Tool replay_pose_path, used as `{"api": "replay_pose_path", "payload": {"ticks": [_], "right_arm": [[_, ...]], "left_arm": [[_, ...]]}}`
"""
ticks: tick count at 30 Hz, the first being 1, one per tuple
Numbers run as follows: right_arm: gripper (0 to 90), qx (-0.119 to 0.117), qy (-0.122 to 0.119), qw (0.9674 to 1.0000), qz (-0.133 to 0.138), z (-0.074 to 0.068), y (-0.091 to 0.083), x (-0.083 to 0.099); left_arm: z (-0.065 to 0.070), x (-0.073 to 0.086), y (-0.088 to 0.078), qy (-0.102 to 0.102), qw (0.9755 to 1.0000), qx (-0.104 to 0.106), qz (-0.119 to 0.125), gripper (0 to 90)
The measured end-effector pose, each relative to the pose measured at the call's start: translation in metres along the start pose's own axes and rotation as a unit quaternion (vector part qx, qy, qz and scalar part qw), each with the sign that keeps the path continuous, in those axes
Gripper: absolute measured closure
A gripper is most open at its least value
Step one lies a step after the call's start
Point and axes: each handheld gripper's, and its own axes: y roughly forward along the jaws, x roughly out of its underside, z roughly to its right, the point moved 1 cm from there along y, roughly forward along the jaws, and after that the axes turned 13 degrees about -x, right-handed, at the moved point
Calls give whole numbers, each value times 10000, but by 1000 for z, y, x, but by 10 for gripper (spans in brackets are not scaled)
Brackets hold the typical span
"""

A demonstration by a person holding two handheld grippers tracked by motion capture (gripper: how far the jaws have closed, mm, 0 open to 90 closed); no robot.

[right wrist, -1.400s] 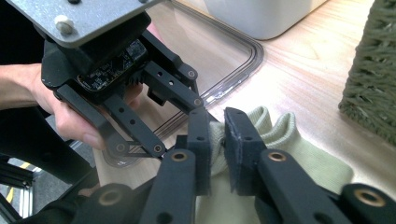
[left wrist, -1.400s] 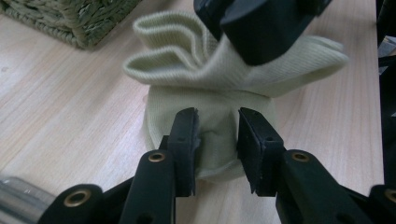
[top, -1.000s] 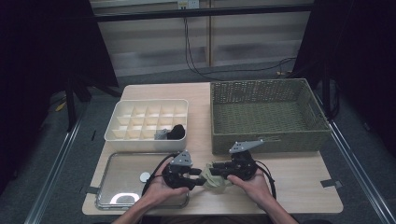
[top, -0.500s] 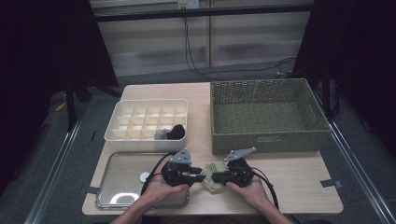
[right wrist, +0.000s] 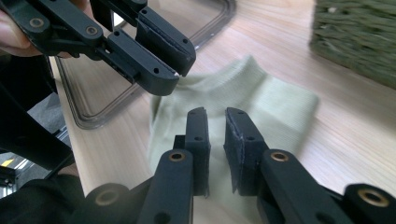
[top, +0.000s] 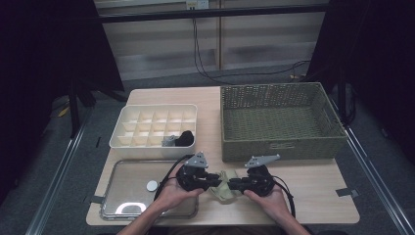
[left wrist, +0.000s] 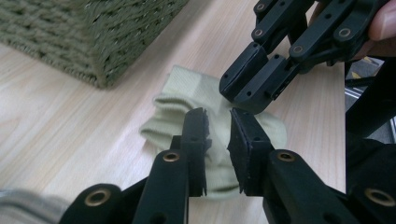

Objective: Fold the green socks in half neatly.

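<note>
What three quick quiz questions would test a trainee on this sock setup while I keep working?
1. True or false: the pale green sock lies inside the wicker basket.
2. Which holds the dark bundle: A) the metal tray, B) the white divided box, C) the basket?
3. Where does the sock lie relative to the left gripper and the right gripper?

Key
1. False: it lies on the wooden table, in front of the basket.
2. B, in a near compartment at the box's right end.
3. Between them: their jaws point at each other over the sock, a narrow gap showing between each pair in the gripper views.
</note>
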Motion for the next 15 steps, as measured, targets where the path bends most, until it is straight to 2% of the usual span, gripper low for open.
{"api": "replay_pose_path", "payload": {"ticks": [2, 4, 5, 6, 8, 9, 10, 12, 14, 15], "right_arm": [[782, 61, 21, 10000, 40, 2, -6, 3], [759, 162, 56, 9998, 44, 4, -10, 6], [756, 168, 87, 9998, 55, 6, -12, 8], [737, 272, 150, 9995, 47, 8, -15, 12], [736, 266, 172, 9995, 35, 9, -15, 14], [723, 316, 183, 9993, 4, 11, -15, 15], [708, 321, 198, 9993, 6, 12, -15, 16], [684, 338, 203, 9992, -8, 13, -14, 17], [649, 379, 195, 9991, -6, 14, -14, 18], [637, 391, 230, 9990, 6, 14, -14, 18]], "left_arm": [[2, -2, 4, 17, 10000, 49, -23, 762], [3, -4, 10, 104, 9998, 66, -156, 761], [4, -4, 14, 78, 9998, 100, -128, 757], [5, -5, 19, 123, 9996, 164, -215, 739], [6, -3, 27, 143, 9994, 125, -297, 738], [6, -3, 28, 206, 9989, 144, -399, 736], [7, -2, 30, 144, 9992, 159, -340, 735], [7, -1, 29, 185, 9987, 134, -445, 721], [6, 1, 31, 151, 9990, 131, -406, 709], [6, 2, 31, 207, 9984, 87, -520, 708]]}}
